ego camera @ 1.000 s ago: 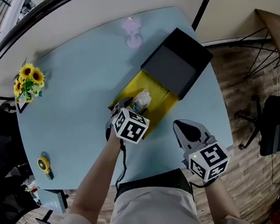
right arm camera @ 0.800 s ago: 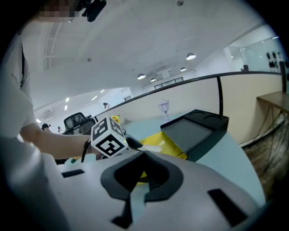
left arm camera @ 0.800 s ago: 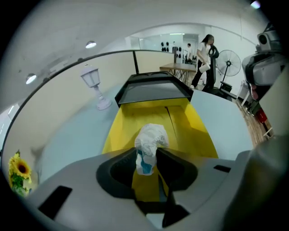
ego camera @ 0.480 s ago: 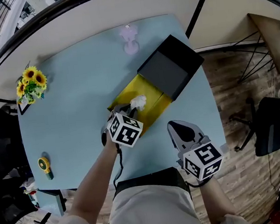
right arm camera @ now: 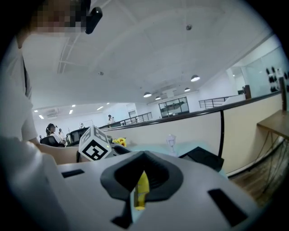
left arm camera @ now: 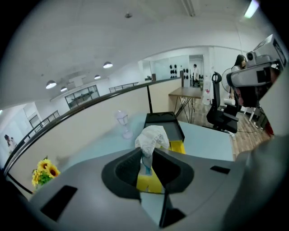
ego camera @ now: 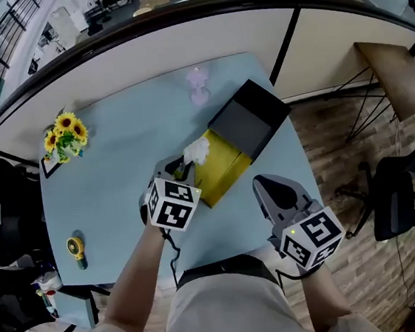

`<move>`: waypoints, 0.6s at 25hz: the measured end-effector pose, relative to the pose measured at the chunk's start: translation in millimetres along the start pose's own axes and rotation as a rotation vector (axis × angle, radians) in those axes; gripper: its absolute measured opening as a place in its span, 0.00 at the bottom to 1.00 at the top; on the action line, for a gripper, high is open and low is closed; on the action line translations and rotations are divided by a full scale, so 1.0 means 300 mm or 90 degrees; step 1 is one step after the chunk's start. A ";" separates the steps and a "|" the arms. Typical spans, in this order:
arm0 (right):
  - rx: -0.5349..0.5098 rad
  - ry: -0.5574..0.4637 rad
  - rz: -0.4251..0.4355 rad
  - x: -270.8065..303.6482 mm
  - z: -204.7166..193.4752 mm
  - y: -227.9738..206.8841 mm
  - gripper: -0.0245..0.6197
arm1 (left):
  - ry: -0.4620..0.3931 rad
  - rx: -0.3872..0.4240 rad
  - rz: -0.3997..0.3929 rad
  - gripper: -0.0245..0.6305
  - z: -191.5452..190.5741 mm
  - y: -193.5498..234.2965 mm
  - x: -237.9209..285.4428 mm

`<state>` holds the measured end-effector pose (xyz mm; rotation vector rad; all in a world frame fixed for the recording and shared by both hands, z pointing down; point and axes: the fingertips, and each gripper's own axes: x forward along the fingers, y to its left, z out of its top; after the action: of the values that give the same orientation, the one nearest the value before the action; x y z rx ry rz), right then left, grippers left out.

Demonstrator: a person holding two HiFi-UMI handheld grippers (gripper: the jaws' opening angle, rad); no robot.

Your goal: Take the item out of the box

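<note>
Two grippers in play here, one in each hand. Closest to the person, the right gripper [ego camera: 271, 184] hangs over the near edge of the light blue table [ego camera: 111, 172], jaws pretty much squeezed together with nothing in them; you only get a sliver of yellow through the slit, which is the box further off. A bit further out, the left gripper [ego camera: 184, 169] is clenched on the white crumpled item [ego camera: 197, 149]. In the left gripper view the pads pinch its lower end, where there's a bluish bit, and the puffy white top bulges out above the jaws. The item sits over the left corner of the yellow box [ego camera: 223, 169], raised above it, though I honestly can't tell if it's fully clear of the rim. The black lid [ego camera: 248, 119] lies open right behind the box, touching its far end. Off to the left near the table edge there's a yellow tape measure [ego camera: 75, 248]. Further back, a bunch of sunflowers [ego camera: 65, 134] sits at the left side, and a small pale lilac lamp-looking ornament [ego camera: 198, 87] stands by the far edge.
</note>
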<state>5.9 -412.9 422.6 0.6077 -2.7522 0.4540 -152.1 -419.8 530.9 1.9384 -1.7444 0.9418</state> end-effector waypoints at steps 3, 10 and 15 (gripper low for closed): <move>-0.034 -0.030 -0.013 -0.054 0.094 0.029 0.05 | -0.041 -0.001 0.015 0.15 0.072 0.019 -0.113; -0.121 -0.101 -0.055 -0.198 0.285 0.089 0.05 | -0.152 0.020 0.027 0.15 0.246 0.019 -0.345; -0.131 -0.144 -0.068 -0.301 0.368 0.126 0.05 | -0.262 0.018 0.030 0.15 0.355 -0.003 -0.525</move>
<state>44.9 -387.9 282.3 0.7899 -2.9075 0.0807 -128.3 -375.9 347.3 2.2393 -2.0101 0.6121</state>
